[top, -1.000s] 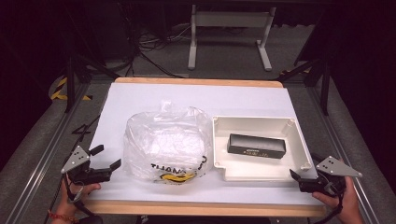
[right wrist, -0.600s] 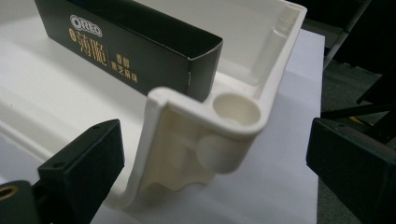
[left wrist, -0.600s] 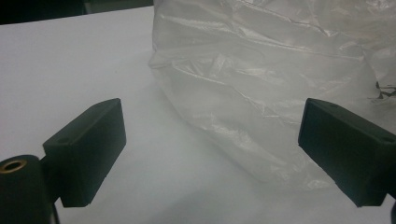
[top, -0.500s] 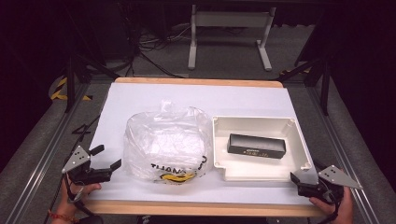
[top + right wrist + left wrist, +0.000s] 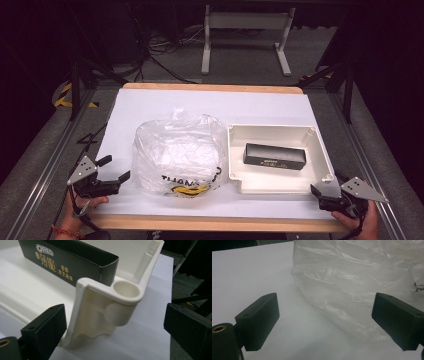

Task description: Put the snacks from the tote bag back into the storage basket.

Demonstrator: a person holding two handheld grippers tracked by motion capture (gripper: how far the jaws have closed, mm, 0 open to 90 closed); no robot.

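From the high view, a white table with a pale wooden edge stands on a dark floor strewn with cables, with a metal stand behind it. A crumpled clear plastic bag with black and yellow print lies at the middle of the table, its printed end toward the person. Just beside it, to its right, sits a cream tray holding a dark box whose long axis runs left to right across the table. The left gripper rests near the bag's left side, jaws apart and holding nothing. The right gripper sits at the tray's near right corner. In the left gripper view, the two black jaws stand wide apart over the white surface, with the wrinkled, glossy bag ahead and to the right of them. In the right gripper view, the jaws are spread open on either side of the tray's rounded corner, clamping nothing, and the box inside the tray bears gold lettering.
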